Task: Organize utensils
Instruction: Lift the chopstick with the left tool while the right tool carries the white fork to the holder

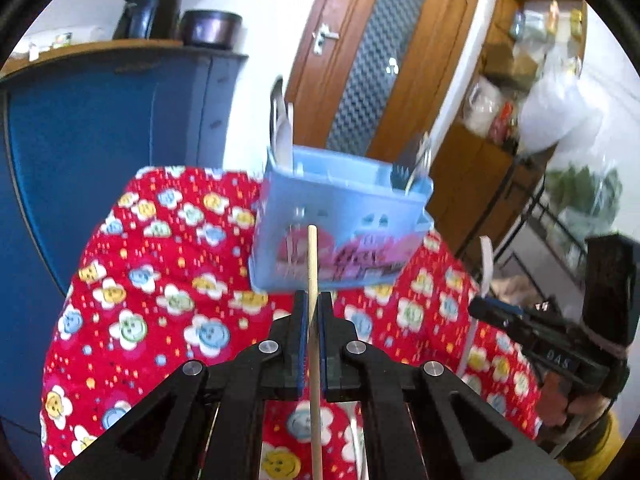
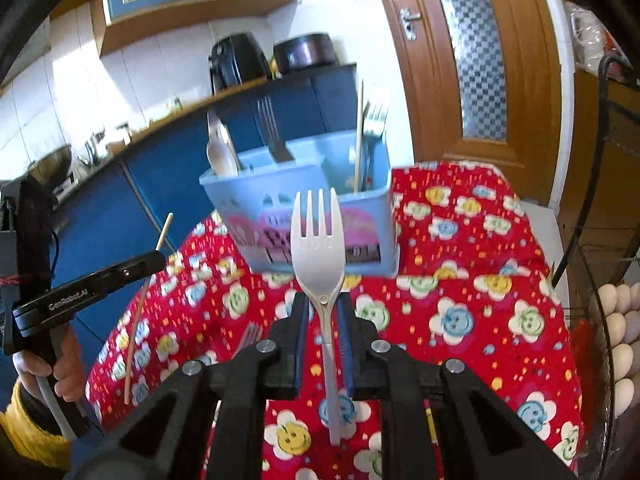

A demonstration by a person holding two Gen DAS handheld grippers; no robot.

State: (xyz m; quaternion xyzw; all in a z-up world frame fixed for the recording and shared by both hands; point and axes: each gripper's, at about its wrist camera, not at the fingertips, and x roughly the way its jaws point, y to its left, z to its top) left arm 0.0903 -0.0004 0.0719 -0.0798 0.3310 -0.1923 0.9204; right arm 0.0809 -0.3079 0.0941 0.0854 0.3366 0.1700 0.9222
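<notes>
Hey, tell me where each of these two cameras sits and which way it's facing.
Left wrist view: rides on the left hand-held gripper, looking forward along its fingers, which are shut on a wooden chopstick, toward the blue utensil caddy; the right hand-held gripper shows at its right edge.
Right wrist view: rides on the right hand-held gripper, shut on a white plastic fork, facing the caddy; the left hand-held gripper and the person's hand show at left.
Shared: caddy, red flowered cloth, wooden door.

Red flower-patterned tablecloth (image 2: pixel 460 240) — pale blue caddy (image 2: pixel 304 200), white plastic fork (image 2: pixel 318 240), tan chopstick (image 1: pixel 313 264).
</notes>
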